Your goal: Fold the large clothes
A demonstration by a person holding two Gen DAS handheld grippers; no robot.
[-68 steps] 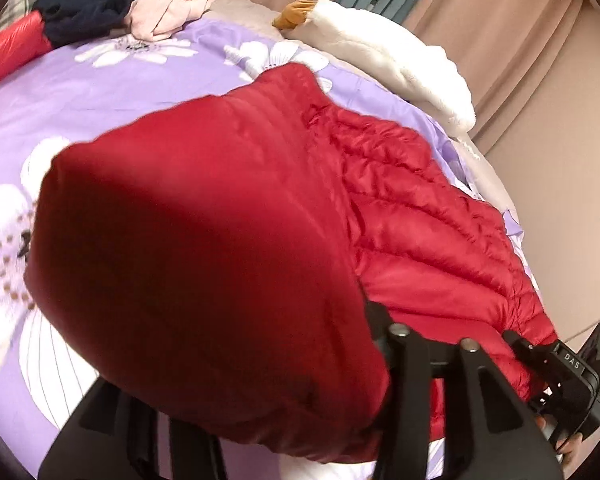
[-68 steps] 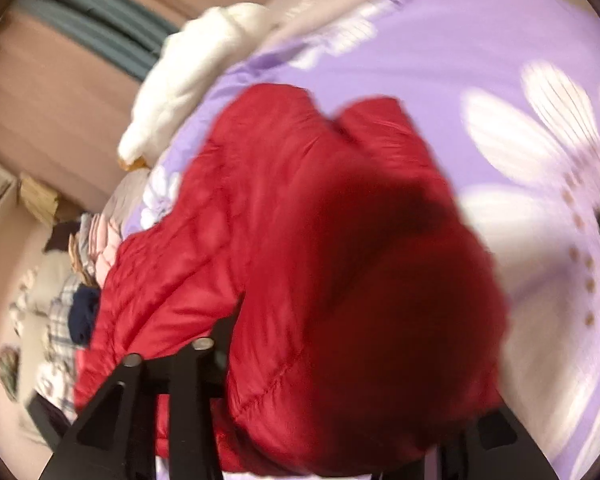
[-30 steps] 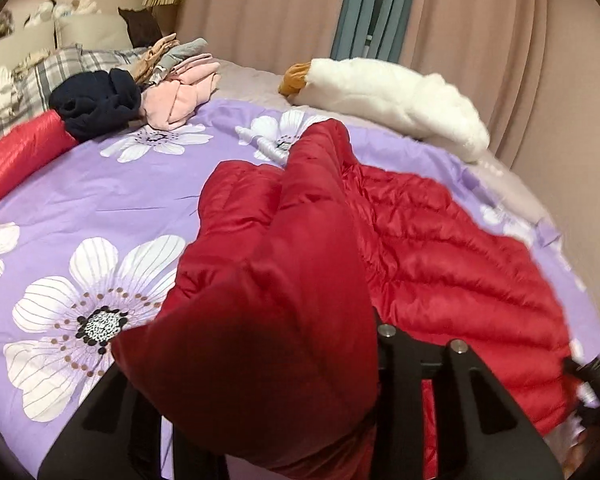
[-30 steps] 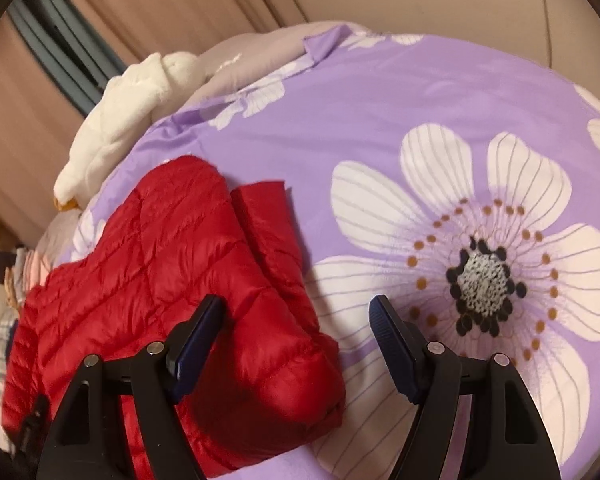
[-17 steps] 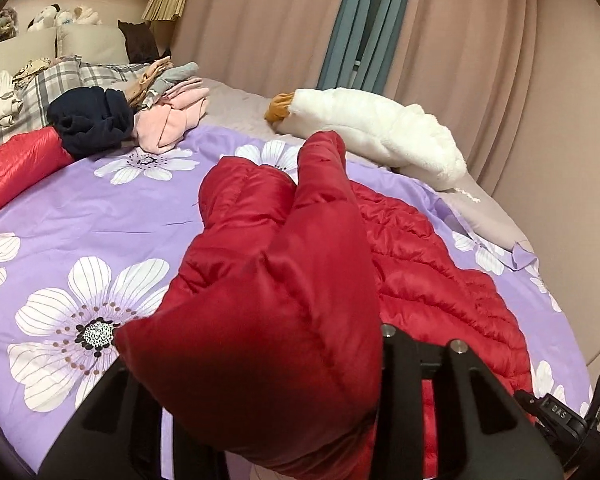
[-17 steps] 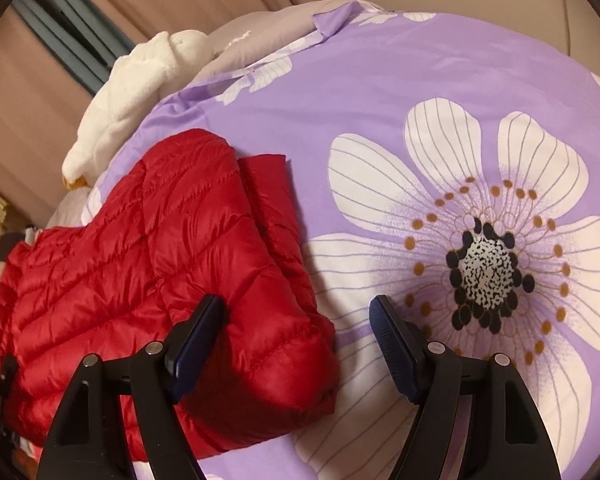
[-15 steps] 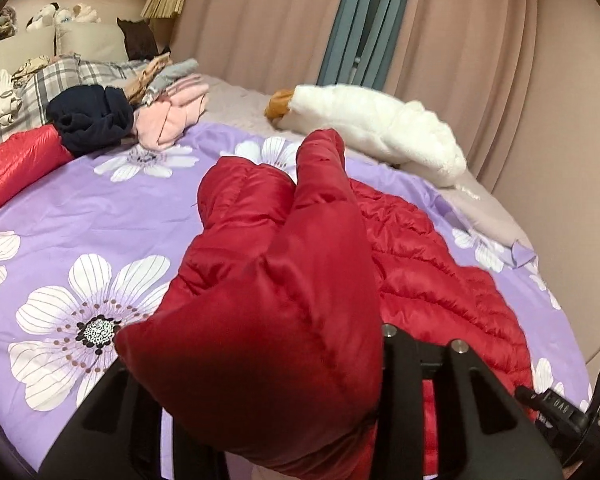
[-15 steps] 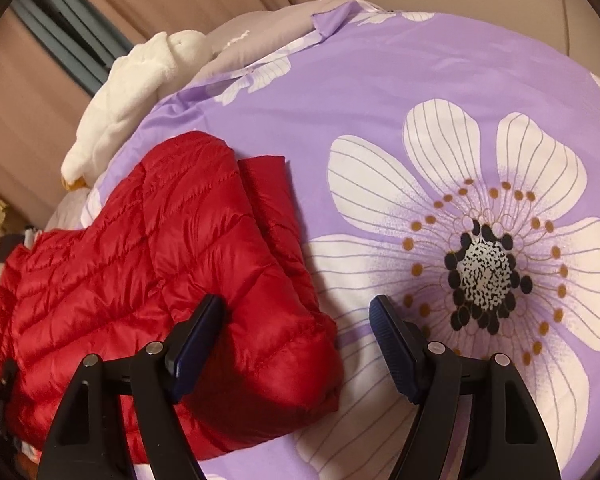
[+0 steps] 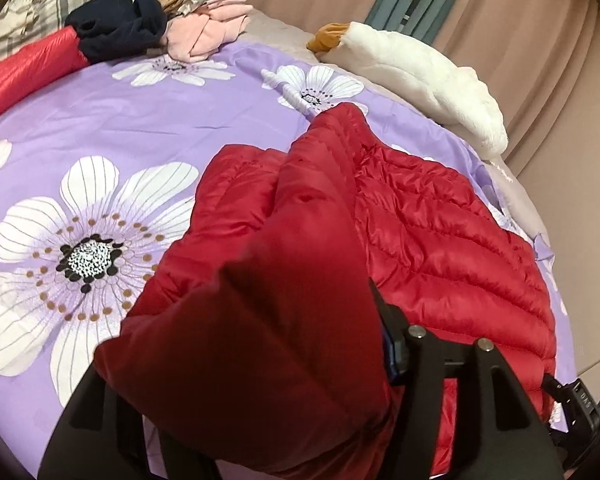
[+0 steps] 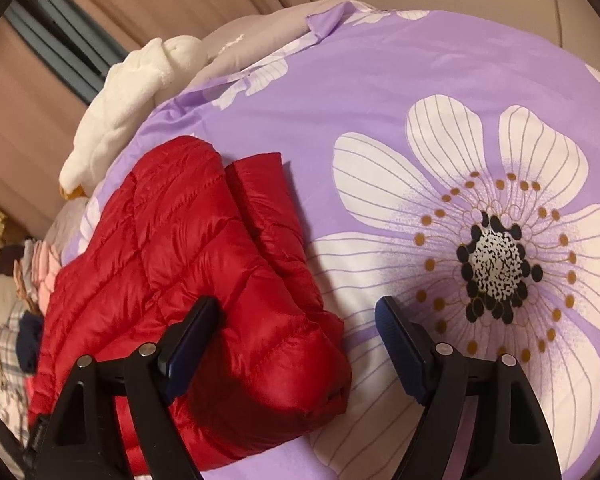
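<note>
A red quilted down jacket (image 9: pixel 440 240) lies on the purple flowered bed cover (image 9: pixel 120 120). One puffy fold of it is raised and draped between the fingers of my left gripper (image 9: pixel 240 340), whose jaws are opening. The right pad's blue edge shows free beside the fabric, while the left finger is buried under the cloth. In the right wrist view the jacket (image 10: pixel 180 260) lies folded, and its near corner sits on the cover below and between the fingers of my right gripper (image 10: pixel 296 308). Those jaws are opening too, wide apart, with no pad pressing on cloth.
A white fluffy blanket (image 9: pixel 420 76) lies along the bed's far edge by the curtains. A heap of pink clothes (image 9: pixel 204 28), a dark navy garment (image 9: pixel 116 28) and another red garment (image 9: pixel 24 72) sit at the far left. A large white flower print (image 10: pixel 492 260) lies to the right.
The left gripper has dipped toward the bed and its fingers have spread wider, with the red fold still lying between them. The right gripper's fingers are slightly further apart; it has stayed in place.
</note>
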